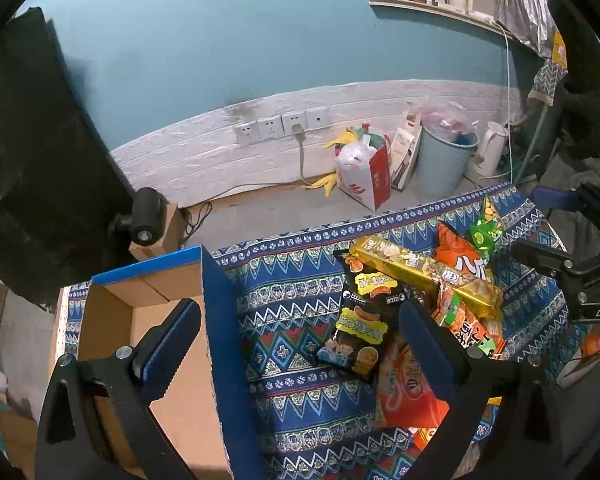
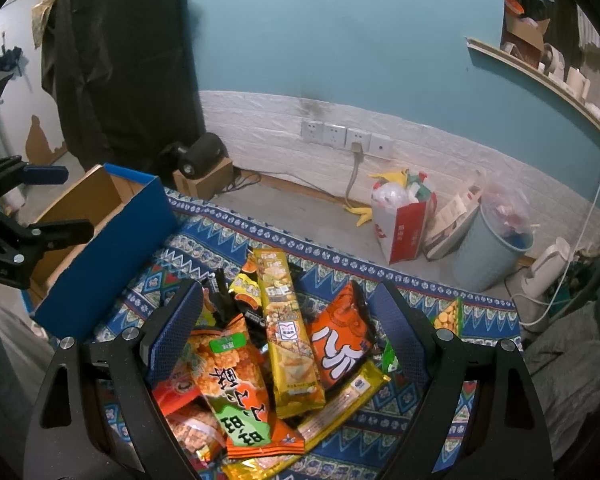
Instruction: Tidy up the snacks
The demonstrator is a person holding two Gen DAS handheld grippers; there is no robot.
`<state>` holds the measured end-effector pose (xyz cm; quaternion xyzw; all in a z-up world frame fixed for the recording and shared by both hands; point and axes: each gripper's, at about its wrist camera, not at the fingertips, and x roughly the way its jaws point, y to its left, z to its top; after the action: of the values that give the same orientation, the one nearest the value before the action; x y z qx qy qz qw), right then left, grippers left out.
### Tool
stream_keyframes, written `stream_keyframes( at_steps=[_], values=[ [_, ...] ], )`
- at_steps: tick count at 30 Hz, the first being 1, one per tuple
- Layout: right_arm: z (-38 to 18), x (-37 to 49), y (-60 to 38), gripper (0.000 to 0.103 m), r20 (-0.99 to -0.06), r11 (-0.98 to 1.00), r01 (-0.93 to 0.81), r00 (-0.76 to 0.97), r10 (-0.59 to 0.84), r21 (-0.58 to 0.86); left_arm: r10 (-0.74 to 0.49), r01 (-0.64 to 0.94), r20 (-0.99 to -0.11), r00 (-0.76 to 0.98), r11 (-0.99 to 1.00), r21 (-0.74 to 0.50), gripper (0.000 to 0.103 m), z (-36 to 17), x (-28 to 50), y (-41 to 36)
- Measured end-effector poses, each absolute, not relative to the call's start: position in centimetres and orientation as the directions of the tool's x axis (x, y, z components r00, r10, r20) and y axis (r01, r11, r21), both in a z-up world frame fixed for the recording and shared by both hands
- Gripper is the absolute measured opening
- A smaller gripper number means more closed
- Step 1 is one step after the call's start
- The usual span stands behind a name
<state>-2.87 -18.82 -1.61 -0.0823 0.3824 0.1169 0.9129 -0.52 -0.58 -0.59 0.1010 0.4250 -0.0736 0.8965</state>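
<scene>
Snack packets (image 2: 268,360) were heaped on the patterned cloth surface (image 2: 420,292), directly under the right tool (image 2: 296,320), spread wide and empty. The yellow packet (image 2: 288,328) ran 12 to 6. The cardboard box (image 2: 112,232) lay at 10 o'clock, under the left tool (image 1: 300,320), likewise wide and empty.

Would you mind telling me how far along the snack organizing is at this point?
Nothing looks done: the visible part of the cardboard box holds no snacks. Nothing is in hand either; the left gripper and right gripper are both open and holding nothing. Still left: the whole pile on the patterned cloth, including the long yellow packet and orange bag.
</scene>
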Motion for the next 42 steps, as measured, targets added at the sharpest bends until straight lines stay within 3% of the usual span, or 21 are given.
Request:
stream_keyframes(
  at_steps=[42],
  values=[
    [-1.73,-2.78,-18.69,0.086,-0.729,0.96,-0.274,0.67,0.141,-0.066,-0.059,0.237,-0.788,0.612,0.965,0.112,0.101,-1.05,-0.71,-0.86]
  ],
)
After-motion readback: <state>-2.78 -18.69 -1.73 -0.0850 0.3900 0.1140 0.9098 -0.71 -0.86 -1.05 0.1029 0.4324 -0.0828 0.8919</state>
